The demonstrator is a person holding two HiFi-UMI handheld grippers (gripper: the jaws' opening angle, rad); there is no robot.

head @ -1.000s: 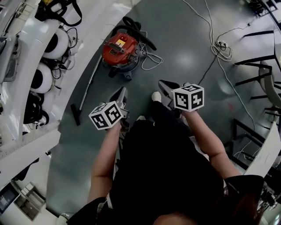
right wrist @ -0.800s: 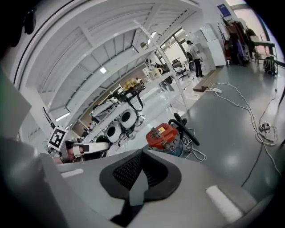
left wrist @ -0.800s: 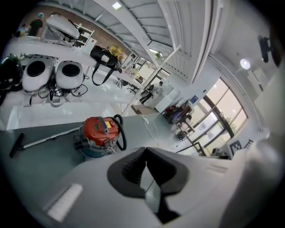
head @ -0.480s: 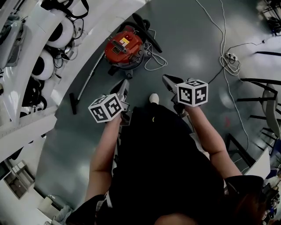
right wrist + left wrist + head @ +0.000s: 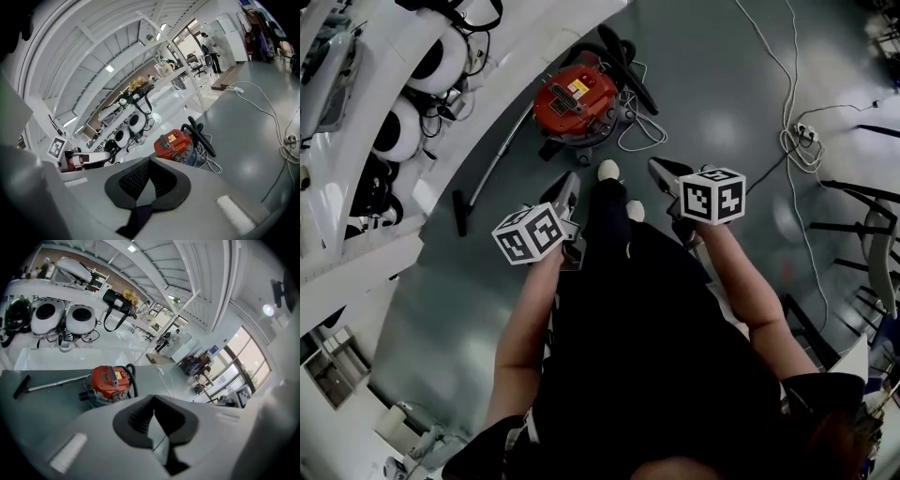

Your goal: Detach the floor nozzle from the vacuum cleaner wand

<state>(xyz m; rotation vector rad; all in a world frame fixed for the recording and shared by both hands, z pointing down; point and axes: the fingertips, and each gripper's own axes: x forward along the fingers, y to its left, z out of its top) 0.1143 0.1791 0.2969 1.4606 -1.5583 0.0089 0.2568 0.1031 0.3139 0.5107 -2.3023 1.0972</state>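
The red vacuum cleaner stands on the grey floor ahead of me. Its silver wand runs down-left to the black floor nozzle, which lies on the floor beside the white bench. The left gripper view also shows the vacuum cleaner, the wand and the nozzle. My left gripper is shut and empty, held in the air well short of the vacuum. My right gripper is likewise shut and empty, and in its view the vacuum cleaner lies beyond the jaws.
A black hose and white cable coil beside the vacuum. A power strip with cords lies on the floor at right. White benches with helmets line the left. The person's shoes stand between the grippers.
The person has stepped toward the vacuum, one shoe now forward between the grippers. Both grippers moved along with the body and stayed shut.
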